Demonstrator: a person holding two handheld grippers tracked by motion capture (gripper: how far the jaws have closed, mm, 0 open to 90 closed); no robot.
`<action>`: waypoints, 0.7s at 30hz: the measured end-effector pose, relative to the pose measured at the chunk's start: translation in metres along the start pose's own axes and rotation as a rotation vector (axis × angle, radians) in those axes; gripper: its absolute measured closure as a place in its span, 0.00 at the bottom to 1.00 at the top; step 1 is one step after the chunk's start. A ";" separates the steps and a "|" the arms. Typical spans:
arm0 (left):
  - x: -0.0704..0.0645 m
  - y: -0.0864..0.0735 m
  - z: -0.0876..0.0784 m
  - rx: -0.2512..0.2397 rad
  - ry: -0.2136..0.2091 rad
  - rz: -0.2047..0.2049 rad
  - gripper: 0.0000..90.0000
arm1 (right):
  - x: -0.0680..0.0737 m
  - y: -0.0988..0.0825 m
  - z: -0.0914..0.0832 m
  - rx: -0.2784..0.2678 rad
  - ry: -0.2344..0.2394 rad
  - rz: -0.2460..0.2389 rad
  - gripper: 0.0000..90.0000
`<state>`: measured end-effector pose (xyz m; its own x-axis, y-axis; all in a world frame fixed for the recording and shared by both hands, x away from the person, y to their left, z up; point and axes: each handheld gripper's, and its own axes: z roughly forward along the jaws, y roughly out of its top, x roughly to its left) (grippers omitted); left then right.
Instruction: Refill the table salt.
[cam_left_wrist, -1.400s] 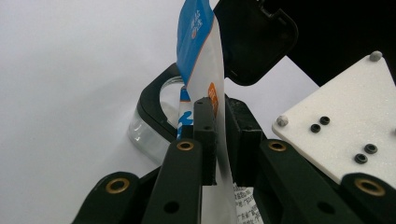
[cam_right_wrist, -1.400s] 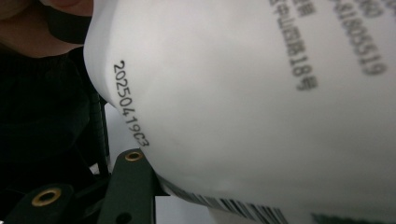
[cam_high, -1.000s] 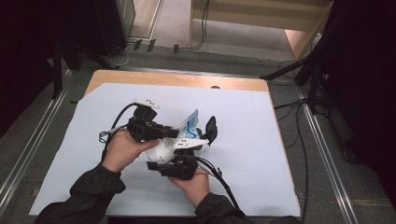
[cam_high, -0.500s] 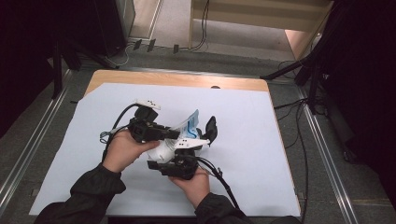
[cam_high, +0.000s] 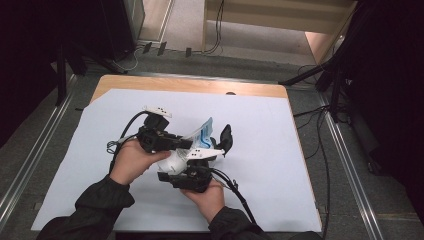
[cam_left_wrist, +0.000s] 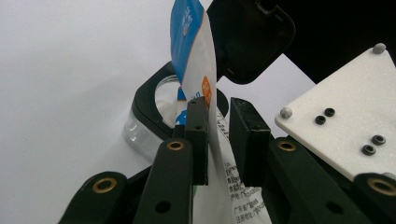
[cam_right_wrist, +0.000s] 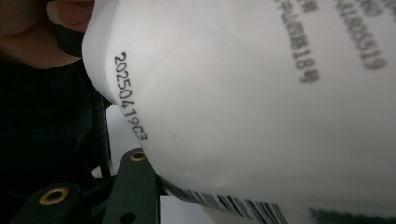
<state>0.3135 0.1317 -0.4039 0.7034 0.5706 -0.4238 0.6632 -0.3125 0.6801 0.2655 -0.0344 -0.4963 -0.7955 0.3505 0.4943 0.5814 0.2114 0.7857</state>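
A white and blue pouch (cam_high: 202, 131) hangs above the middle of the table, held by both grippers. My left gripper (cam_high: 186, 143) comes in from the left and is shut on the pouch's thin upper part (cam_left_wrist: 198, 56), which sits between the pads (cam_left_wrist: 197, 135). My right gripper (cam_high: 194, 165) is underneath, shut on the pouch's bulging white body (cam_right_wrist: 243, 93), where a printed date code and barcode show. Just beyond the pouch is a clear container with a black rim (cam_left_wrist: 149, 107); its black lid (cam_high: 226, 139) stands flipped open.
A white sheet (cam_high: 280, 150) covers the table, with a strip of bare wood (cam_high: 200, 86) at the far edge. Cables (cam_high: 235, 192) trail from the grippers. The right gripper's white plate (cam_left_wrist: 341, 116) lies close to my left jaws. Metal rails (cam_high: 345, 150) run beside the table.
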 end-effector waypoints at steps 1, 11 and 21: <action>0.000 0.000 0.000 0.000 -0.001 0.000 0.87 | 0.000 0.000 0.000 0.000 0.000 0.000 0.66; 0.000 0.000 0.000 0.001 0.001 0.001 0.87 | 0.000 0.000 0.000 0.004 -0.003 -0.005 0.66; 0.000 0.000 0.000 -0.001 -0.005 0.001 0.87 | 0.000 0.000 0.000 0.004 -0.001 -0.004 0.66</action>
<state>0.3132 0.1313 -0.4039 0.7051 0.5668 -0.4261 0.6623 -0.3119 0.6812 0.2653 -0.0344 -0.4960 -0.7975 0.3507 0.4909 0.5790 0.2161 0.7862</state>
